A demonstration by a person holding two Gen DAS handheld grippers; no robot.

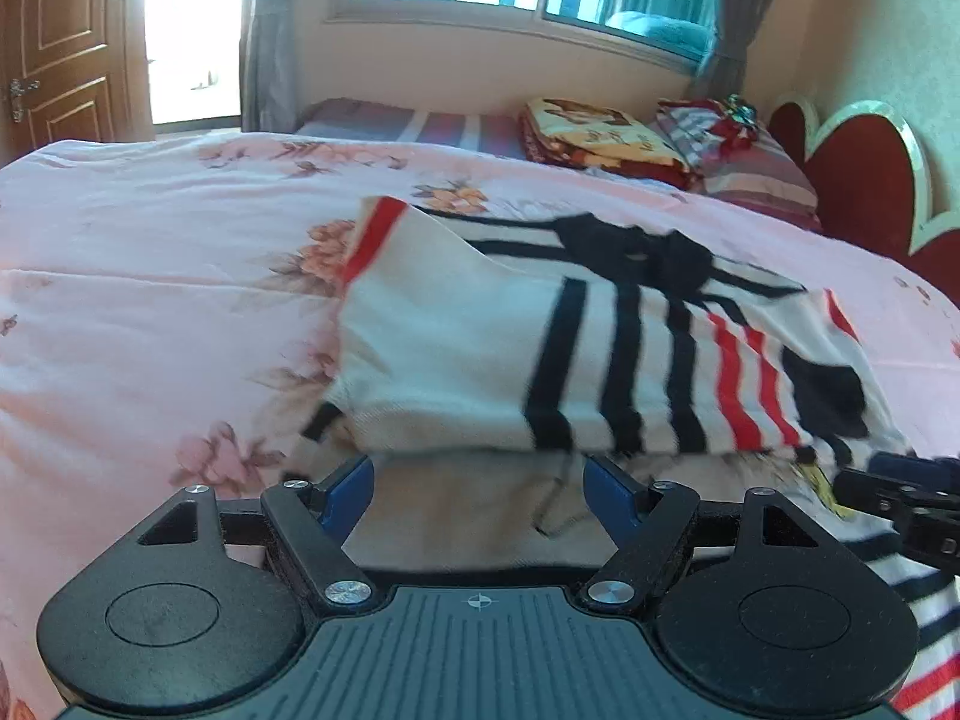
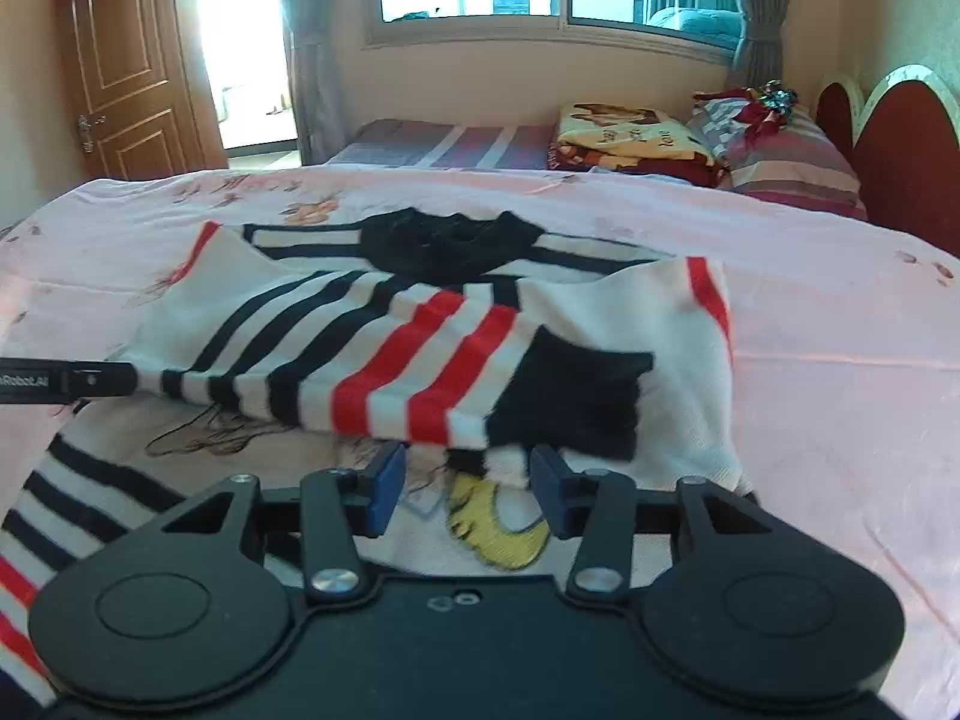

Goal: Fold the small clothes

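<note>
Lying across the pink floral bedspread (image 2: pixel 840 420), the striped sweater (image 2: pixel 420 354) sits at twelve o'clock from both grippers, its hem half doubled back toward the black collar at the far end. The left gripper (image 1: pixel 477 480) has its blue-padded jaws spread, with the folded edge hanging just beyond the tips and nothing pinched. The right gripper (image 2: pixel 465 480) is also spread, the cloth edge just ahead of its pads; whether a pad touches the knit I cannot tell.

The step in hand looks like carrying the lower half over the upper. To do it well, I judge both grippers should take the edge at matching points, at ten and two o'clock of the garment, lift together and lay it flat so the stripes line up and no ridge forms. The knit looks soft and will likely sag between grips.

In the right wrist view, at nine o'clock, the side of the other gripper carries white lettering that reads roughly "Robot.AI". A folded blanket (image 2: pixel 630 138) at one o'clock bears lettering too small to read.
</note>
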